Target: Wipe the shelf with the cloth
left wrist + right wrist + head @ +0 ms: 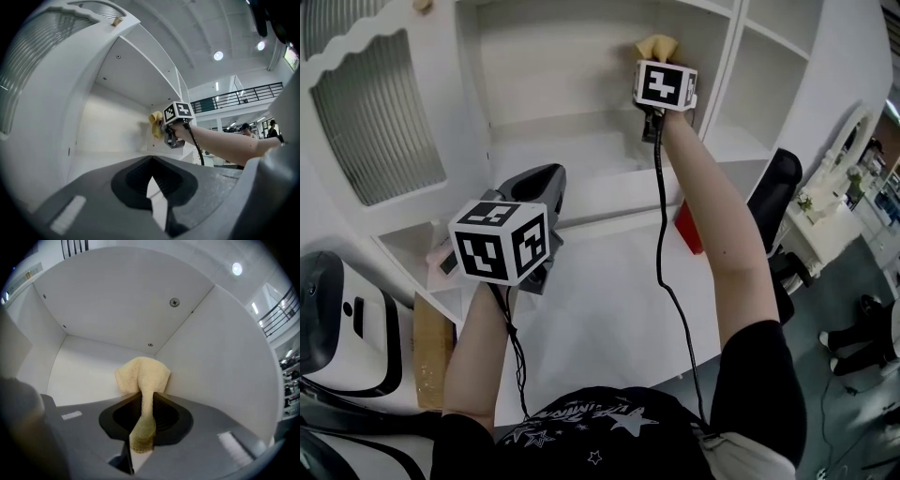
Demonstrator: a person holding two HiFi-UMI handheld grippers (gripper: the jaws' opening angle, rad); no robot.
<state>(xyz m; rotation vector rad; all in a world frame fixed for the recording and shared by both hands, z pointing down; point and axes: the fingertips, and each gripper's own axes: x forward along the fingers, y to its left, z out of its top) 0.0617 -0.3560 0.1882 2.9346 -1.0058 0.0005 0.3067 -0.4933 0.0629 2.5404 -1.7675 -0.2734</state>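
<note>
The right claw [146, 399] is clamped on the yellow cloth [143, 373], which bunches against the back right corner of the white shelf [572, 155] compartment. The left claw [151, 161] hangs lower, tips together on nothing. The print on the person's black shirt [581, 422] is too small to read.

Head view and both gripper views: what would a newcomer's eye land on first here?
The yellow cloth stands out against the all-white shelf. The right gripper is shut on it and holds it up at the compartment's back right corner. The left gripper, shut with nothing between its jaws, hangs lower and to the left, in front of the shelf.
</note>
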